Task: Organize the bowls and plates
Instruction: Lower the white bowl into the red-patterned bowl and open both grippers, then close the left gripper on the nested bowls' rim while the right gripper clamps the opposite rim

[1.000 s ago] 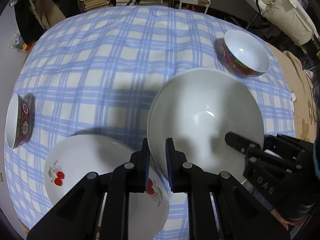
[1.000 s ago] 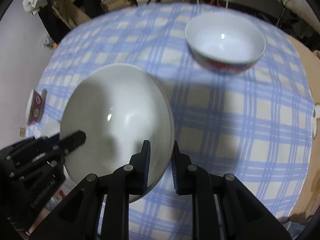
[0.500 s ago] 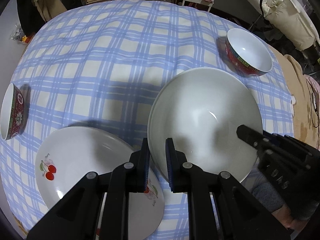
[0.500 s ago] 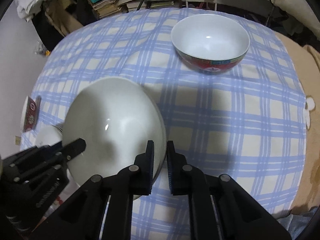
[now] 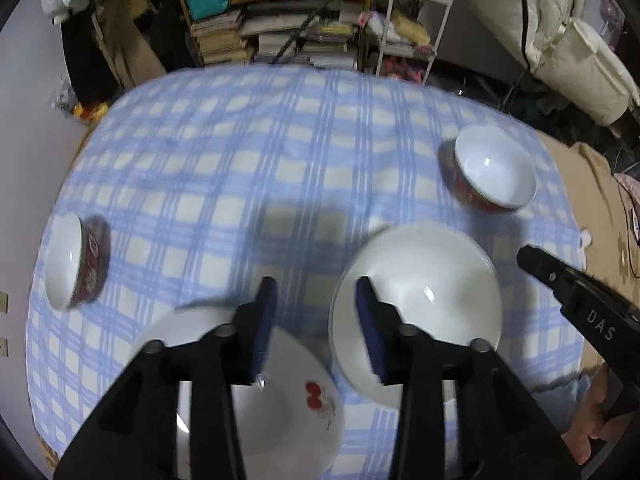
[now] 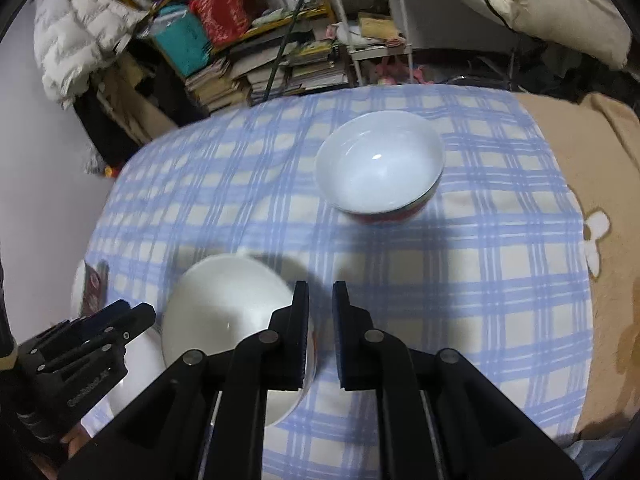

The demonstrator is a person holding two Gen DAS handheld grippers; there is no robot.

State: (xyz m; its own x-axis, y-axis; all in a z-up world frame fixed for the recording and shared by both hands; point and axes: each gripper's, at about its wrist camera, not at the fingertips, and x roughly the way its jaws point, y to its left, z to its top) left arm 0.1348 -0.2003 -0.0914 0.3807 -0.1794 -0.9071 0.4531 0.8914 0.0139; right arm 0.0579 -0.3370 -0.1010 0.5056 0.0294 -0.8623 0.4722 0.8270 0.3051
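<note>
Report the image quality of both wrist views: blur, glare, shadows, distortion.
Left wrist view: motion blur smears the checked tablecloth and plain white plate; small glare spots on the plate and the red-rimmed bowl; fisheye bends the table edge. Right wrist view: sharper, mild blur, a dark shadow beside the plate, corners vignetted black.

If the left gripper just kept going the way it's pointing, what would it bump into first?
Probably the bare checked tablecloth: the left gripper, jaws just opened, points into the gap between the cherry plate and the white plate. Depth is uncertain.
</note>
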